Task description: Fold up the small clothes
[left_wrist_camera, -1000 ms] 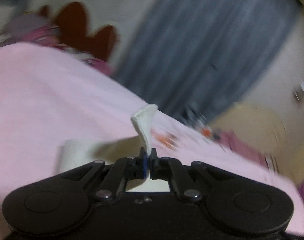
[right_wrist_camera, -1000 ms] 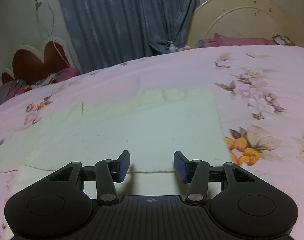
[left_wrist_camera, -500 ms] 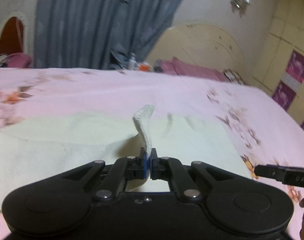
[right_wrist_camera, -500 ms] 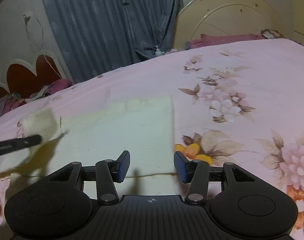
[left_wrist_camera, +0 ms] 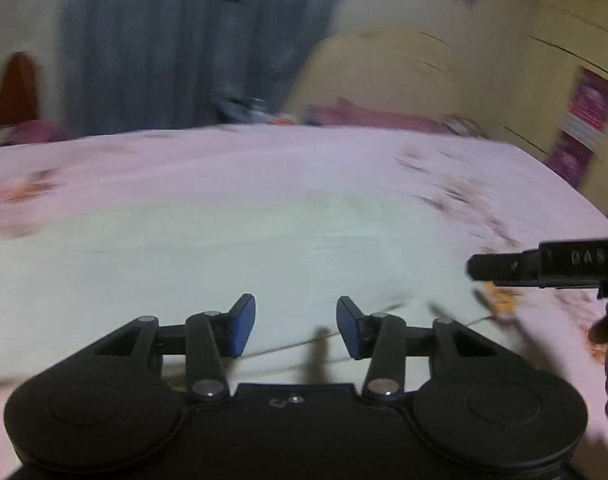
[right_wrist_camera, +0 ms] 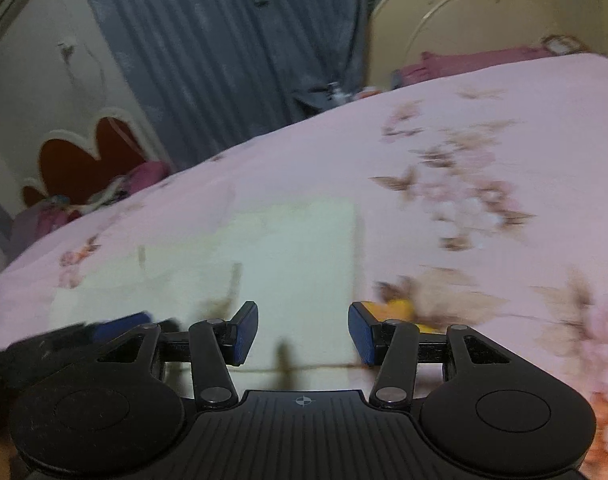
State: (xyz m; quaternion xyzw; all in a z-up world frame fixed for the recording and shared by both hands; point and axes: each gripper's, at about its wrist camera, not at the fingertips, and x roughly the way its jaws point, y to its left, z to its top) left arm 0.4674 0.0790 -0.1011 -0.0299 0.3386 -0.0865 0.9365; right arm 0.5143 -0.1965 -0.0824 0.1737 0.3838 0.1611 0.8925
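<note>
A pale cream cloth [left_wrist_camera: 232,256] lies flat and folded on the pink floral bedspread [left_wrist_camera: 264,160]; it also shows in the right wrist view [right_wrist_camera: 296,256]. My left gripper [left_wrist_camera: 296,326] is open and empty, just above the cloth's near edge. My right gripper [right_wrist_camera: 303,330] is open and empty over the cloth's near right corner. The right gripper's black side shows at the right of the left wrist view [left_wrist_camera: 543,266]; the left gripper shows blurred at the lower left of the right wrist view [right_wrist_camera: 104,328].
A grey curtain [right_wrist_camera: 232,48] and a cream headboard [right_wrist_camera: 483,20] stand behind the bed [right_wrist_camera: 503,120]. A red heart-shaped chair back [right_wrist_camera: 84,160] is at the far left. Pink items lie along the far bed edge [left_wrist_camera: 375,116].
My left gripper has let go of the cloth corner it held pinched and has opened; the cloth now lies flat. The right gripper has stayed open and shifted slightly.
</note>
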